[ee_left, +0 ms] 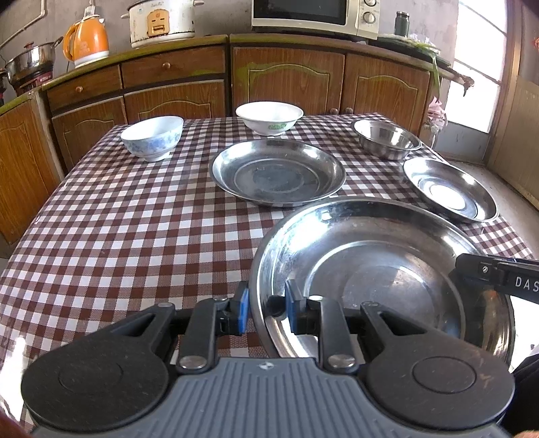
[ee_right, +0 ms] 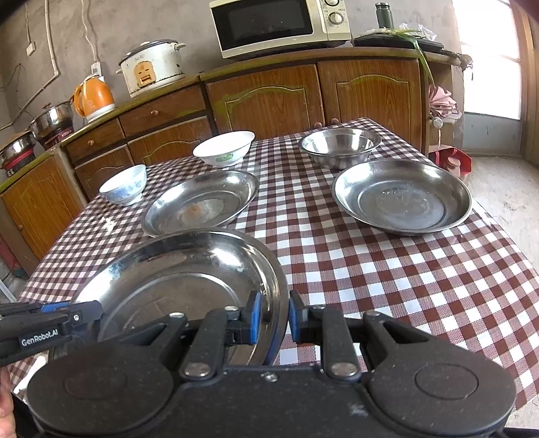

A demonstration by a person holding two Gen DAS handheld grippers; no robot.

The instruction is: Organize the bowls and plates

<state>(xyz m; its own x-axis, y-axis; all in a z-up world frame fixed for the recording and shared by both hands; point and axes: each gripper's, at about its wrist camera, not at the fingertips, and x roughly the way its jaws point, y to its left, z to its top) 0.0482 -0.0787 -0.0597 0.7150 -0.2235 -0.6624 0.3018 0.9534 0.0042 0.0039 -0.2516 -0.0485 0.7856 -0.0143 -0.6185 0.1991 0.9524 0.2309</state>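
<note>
A large steel plate [ee_left: 370, 266] [ee_right: 182, 276] is nearest me on the checked table. My left gripper [ee_left: 266, 310] straddles its left rim, one blue pad outside and one inside, with a gap to the metal. My right gripper [ee_right: 272, 316] straddles its right rim the same way. A second steel plate [ee_left: 278, 171] [ee_right: 202, 202] lies mid-table. A third steel plate [ee_left: 449, 188] [ee_right: 401, 197] lies at the right. A steel bowl [ee_left: 387, 138] [ee_right: 340, 146], a white bowl with green print [ee_left: 269, 118] [ee_right: 224, 148] and a blue-patterned bowl [ee_left: 152, 136] [ee_right: 124, 184] stand at the back.
The table's checked cloth [ee_left: 134, 236] [ee_right: 387, 269] runs to edges left and right. Wooden cabinets [ee_left: 289, 77] stand behind with a microwave [ee_right: 279, 25], rice cooker [ee_left: 161, 22], orange kettle [ee_left: 87, 42] and a pot [ee_left: 30, 62].
</note>
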